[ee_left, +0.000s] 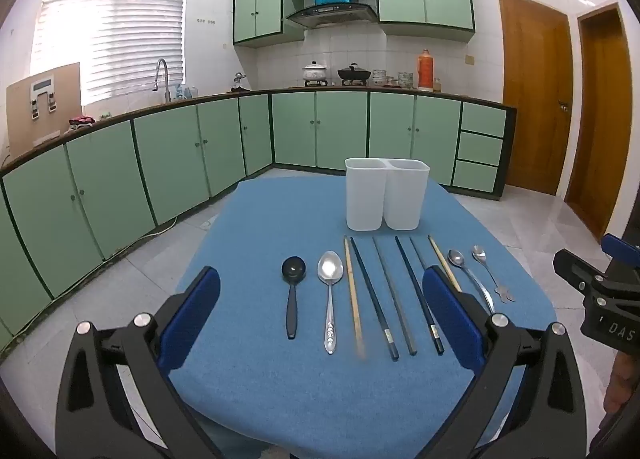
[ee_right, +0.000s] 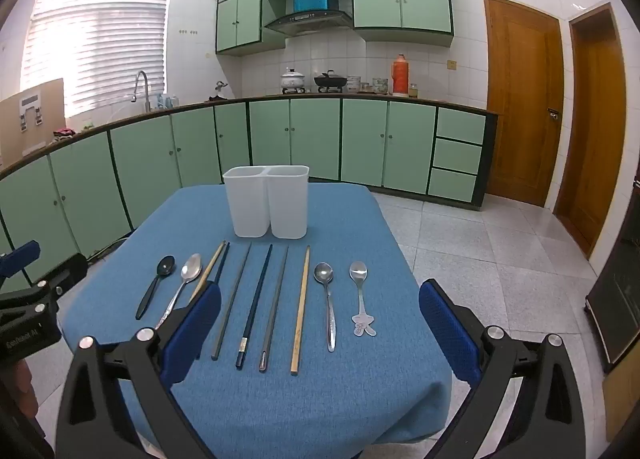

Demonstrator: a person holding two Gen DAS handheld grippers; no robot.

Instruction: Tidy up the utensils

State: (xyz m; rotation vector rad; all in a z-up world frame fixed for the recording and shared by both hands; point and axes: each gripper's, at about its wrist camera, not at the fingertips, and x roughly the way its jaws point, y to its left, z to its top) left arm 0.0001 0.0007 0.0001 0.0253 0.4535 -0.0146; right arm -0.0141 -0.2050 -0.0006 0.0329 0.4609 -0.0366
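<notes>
From the left wrist, the left gripper point(ee_left: 320, 315) hovers above the near edge of a table covered in blue cloth point(ee_left: 256, 379), its blue-padded fingers point(ee_left: 192, 311) spread wide with nothing between them. A white two-compartment holder point(ee_left: 386, 195) stands upright at the far side of the table. In front of it the utensils lie in a row, apart from one another — a black spoon point(ee_left: 293, 291), a large steel spoon point(ee_left: 330, 295), a light wooden chopstick point(ee_left: 353, 295), then dark chopsticks point(ee_left: 374, 299), with two small steel spoons point(ee_left: 476, 279) at the right end. The right gripper point(ee_left: 600, 291) shows at the right edge.

From the right wrist, the right gripper point(ee_right: 320, 319) likewise hangs over the near edge, fingers point(ee_right: 448, 323) held wide and empty. The holder point(ee_right: 267, 201) stands at the far side, both compartments empty as far as can be seen. The row reads the same: black spoon point(ee_right: 154, 291), large steel spoon point(ee_right: 184, 287), six chopsticks point(ee_right: 256, 303) — the two outer ones light wood — then a plain steel spoon point(ee_right: 326, 299) and one with a flower-shaped handle end point(ee_right: 362, 299). The left gripper point(ee_right: 36, 299) shows at the left edge.
</notes>
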